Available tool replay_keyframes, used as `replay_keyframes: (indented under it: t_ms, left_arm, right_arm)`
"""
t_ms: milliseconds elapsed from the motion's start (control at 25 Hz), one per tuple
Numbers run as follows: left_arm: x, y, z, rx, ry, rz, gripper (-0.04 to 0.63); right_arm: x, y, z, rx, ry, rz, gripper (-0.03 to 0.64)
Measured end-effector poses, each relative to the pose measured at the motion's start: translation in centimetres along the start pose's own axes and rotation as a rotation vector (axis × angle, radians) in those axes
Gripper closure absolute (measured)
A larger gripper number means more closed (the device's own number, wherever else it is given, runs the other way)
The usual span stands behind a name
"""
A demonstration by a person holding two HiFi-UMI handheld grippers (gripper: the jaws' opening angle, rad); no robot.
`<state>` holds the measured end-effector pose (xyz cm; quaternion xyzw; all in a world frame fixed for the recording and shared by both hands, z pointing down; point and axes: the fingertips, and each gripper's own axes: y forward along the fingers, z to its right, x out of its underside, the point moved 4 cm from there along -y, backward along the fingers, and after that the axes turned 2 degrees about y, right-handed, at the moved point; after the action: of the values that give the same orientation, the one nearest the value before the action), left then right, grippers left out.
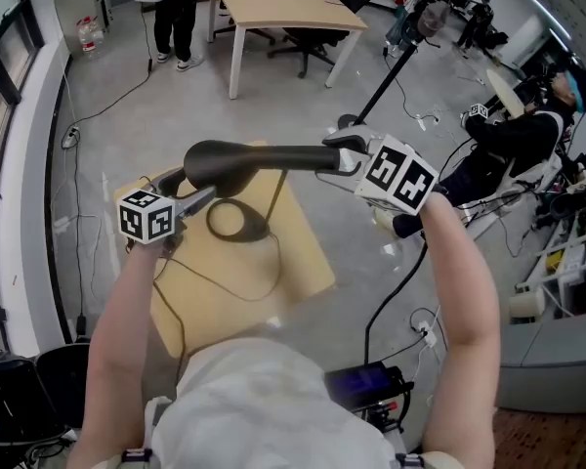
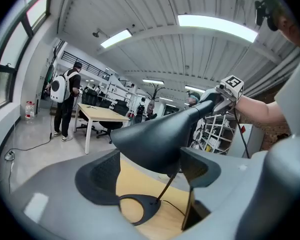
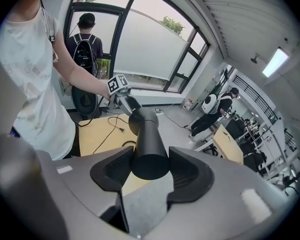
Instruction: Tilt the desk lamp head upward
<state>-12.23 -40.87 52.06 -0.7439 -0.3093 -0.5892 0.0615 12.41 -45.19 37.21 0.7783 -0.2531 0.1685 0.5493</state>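
Observation:
A black desk lamp stands on a small wooden table (image 1: 308,257). Its ring base (image 1: 236,221) (image 2: 140,206) carries a thin stem up to a long lamp head (image 1: 225,162) (image 2: 160,139) (image 3: 147,139), which lies about level. My left gripper (image 1: 197,199) (image 2: 147,171) is at the wide shade end, with the shade between its pads and both pad edges against its sides. My right gripper (image 1: 344,157) (image 3: 150,166) is shut on the round tube end of the head. The lamp's cord (image 1: 215,281) trails across the table.
A larger light wooden table (image 1: 273,3) and an office chair (image 1: 308,42) stand at the back, with a person (image 1: 176,18) beside them. Another person (image 1: 508,140) sits on the right near a shelf. Cables run over the grey floor, and a dark pole (image 1: 386,76) leans behind the lamp.

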Motion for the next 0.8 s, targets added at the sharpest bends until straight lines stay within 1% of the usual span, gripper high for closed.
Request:
replay_keyframes:
  t_ms: [120,320,480,600,800]
  left_arm:
    - [-1.2,-0.6,0.1,-0.022,0.036,0.013,0.221]
    - [-3.0,-1.6,0.2,-0.059,0.121,0.008,0.221]
    - [-4.2,-2.2,0.3,-0.09,0.171,0.014,0.221]
    - [-5.2,-2.8,0.2,-0.112,0.195,0.032,0.221]
    - [-7.5,-3.4,0.3,-0.139,0.21,0.09,0.232]
  right_arm:
    - [0.6,0.0,-0.3,0.0,0.02,0.01,0.383]
    - [1.3,0.3,-0.7,-0.007,0.043,0.014,0.383]
    - [1.7,0.7,-0.8,-0.01,0.058,0.029,0.385]
    - [1.8,1.2,-0.9,-0.006,0.065,0.039,0.385]
    - [2.3,2.1,-0.9,-0.007,0.082,0.047,0.385]
